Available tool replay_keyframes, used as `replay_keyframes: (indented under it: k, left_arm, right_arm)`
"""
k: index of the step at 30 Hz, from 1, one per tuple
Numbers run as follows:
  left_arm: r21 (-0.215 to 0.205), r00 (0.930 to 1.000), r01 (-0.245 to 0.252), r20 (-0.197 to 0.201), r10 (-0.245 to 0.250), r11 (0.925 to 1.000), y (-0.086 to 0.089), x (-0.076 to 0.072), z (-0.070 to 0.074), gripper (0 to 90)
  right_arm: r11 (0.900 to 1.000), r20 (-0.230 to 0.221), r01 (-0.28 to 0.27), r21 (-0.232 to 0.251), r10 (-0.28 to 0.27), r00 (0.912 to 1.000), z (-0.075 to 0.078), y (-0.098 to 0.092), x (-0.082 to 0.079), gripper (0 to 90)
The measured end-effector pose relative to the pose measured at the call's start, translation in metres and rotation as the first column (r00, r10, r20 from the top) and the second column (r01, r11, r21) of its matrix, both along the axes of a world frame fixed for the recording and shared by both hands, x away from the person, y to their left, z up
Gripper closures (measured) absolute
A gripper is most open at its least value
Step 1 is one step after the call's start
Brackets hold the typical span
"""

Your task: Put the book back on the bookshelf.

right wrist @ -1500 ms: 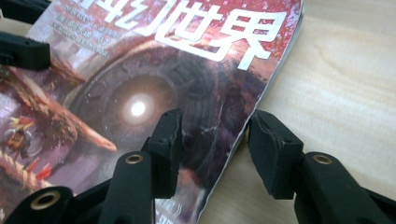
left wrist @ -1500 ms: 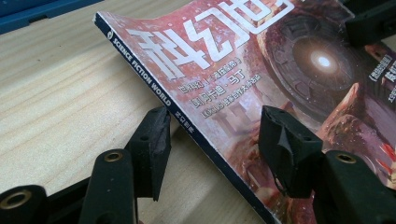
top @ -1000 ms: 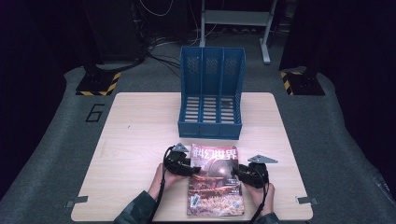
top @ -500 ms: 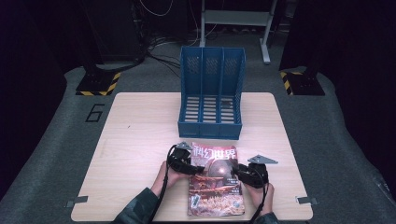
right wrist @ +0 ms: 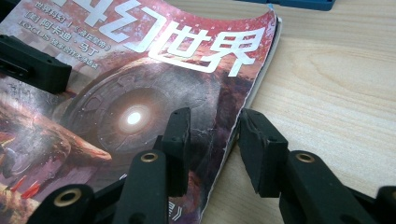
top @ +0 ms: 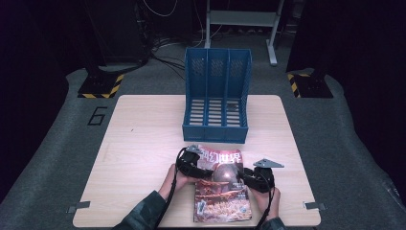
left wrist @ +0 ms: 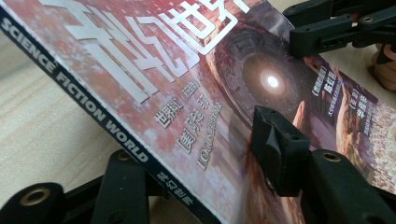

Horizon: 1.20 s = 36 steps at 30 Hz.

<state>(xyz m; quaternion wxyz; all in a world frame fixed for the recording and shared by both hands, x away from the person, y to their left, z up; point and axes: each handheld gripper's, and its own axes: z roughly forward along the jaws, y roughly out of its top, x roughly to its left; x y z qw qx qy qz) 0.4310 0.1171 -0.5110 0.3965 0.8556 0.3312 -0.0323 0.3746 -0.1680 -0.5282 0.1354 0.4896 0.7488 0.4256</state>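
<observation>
A science-fiction magazine (top: 222, 196) with a red-brown cover lies near the table's front edge. My left gripper (top: 209, 172) holds its spine side. In the left gripper view one jaw sits under the spine, and the other pad (left wrist: 280, 154) presses on the cover (left wrist: 187, 93), lifting the spine off the wood. These jaws have just been closing on it. My right gripper (top: 242, 178) straddles the magazine's open edge (right wrist: 140, 70), one pad (right wrist: 180, 130) on the cover and the other against the page edges.
A blue three-slot file rack (top: 216, 127) stands upright just behind the magazine, at the middle of the wooden table (top: 143, 143). Bare wood lies to the left and right of the hands. Dark floor, cables and yellow-black striped stand feet surround the table.
The left hand has shifted slightly in on the magazine's spine side. The right hand and the file rack have not moved.
</observation>
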Motion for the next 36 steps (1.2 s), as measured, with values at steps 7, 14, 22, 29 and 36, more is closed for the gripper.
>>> replay_keyframes:
  k: [7, 14, 22, 29, 36]
  left_arm:
    - [-0.01, 0.9996, 0.022, -0.018, -0.022, 0.9997, -0.003, 0.001, 0.002, 60.3]
    - [-0.03, 0.9994, 0.021, 0.027, -0.021, 0.9993, -0.002, -0.004, 0.007, 66.0]
    - [-0.059, 0.9956, 0.016, 0.093, -0.01, 0.9982, 0.002, -0.01, 0.009, 68.4]
    - [-0.086, 0.9918, 0.003, 0.128, 0.008, 0.9963, 0.008, -0.015, 0.014, 70.9]
    - [-0.11, 0.9835, 0.014, 0.181, 0.007, 0.9939, 0.011, -0.018, 0.018, 72.8]
  right_arm:
    - [1.0, 0.003, 0.0, -0.004, 0.0, 1.0, 0.0, 0.0, 0.0, 63.9]
    - [1.0, -0.004, -0.016, 0.012, 0.016, 0.9999, 0.0, -0.001, 0.001, 55.8]
    - [0.997, -0.052, -0.018, 0.081, 0.022, 0.9984, 0.001, -0.01, 0.006, 44.4]
    - [0.997, -0.135, -0.045, 0.058, 0.052, 0.9895, 0.01, -0.011, 0.02, 32.7]
    - [0.994, -0.191, -0.111, 0.021, 0.113, 0.9751, 0.015, -0.004, 0.036, 27.5]
